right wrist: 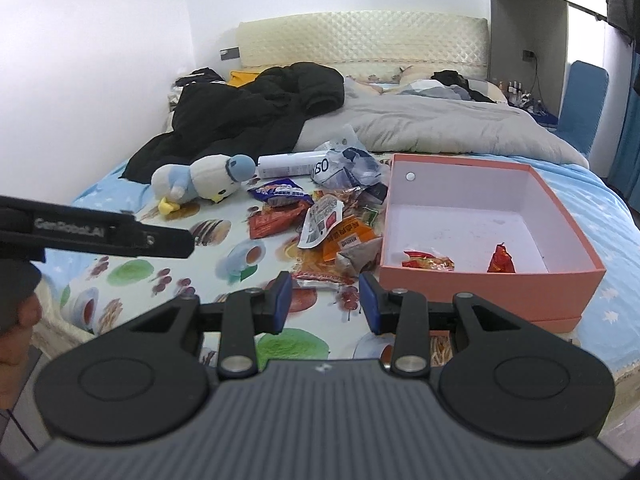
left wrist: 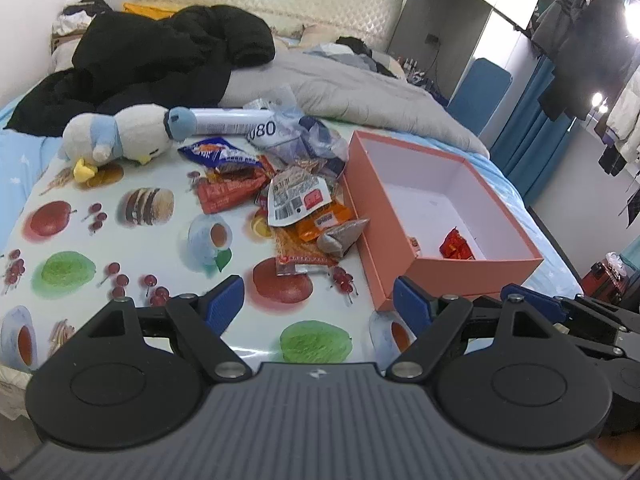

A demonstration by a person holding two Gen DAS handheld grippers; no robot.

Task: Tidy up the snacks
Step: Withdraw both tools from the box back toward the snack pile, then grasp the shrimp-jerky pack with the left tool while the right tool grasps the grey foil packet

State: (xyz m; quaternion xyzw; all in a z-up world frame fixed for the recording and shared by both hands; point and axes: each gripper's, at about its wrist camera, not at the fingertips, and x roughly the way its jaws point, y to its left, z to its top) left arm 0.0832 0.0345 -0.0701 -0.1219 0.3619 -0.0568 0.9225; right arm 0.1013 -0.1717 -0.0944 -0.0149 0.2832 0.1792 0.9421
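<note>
Bed [left wrist: 400, 92] edge first: the fruit-print mat [left wrist: 132, 248] runs right up to the near edge, and both grippers hang over that near strip with nothing under them but printed cherries and green blobs. Plenty of bare mat on the left and near side, while the middle is crowded.

Left gripper [left wrist: 318, 304] has its blue pads spread wide and nothing between them. Right gripper [right wrist: 326, 302] sits at a narrower gap, also holding nothing, just pointing at the near end of the snack pile [right wrist: 336, 232]. From the right wrist view the left gripper's black arm pokes in from the left side.

Surface is that glossy mat on a light blue sheet, with a grey duvet [right wrist: 440, 128] bunched up farther back and a black jacket [left wrist: 160, 56] dumped on the far left. A plush penguin [left wrist: 120, 136] lies on its side at the far left of the mat, with a white tube [left wrist: 224, 120] behind it. Clothes hang on a rack on the far right of the room.

Pink box [right wrist: 492, 276] sits on the right, touching the pile's right side, open top, white inside. It holds two red packets [right wrist: 428, 260] near its front wall and is mostly bare otherwise. Everything else, orange, red, blue and white wrappers, is heaped just left of it.
</note>
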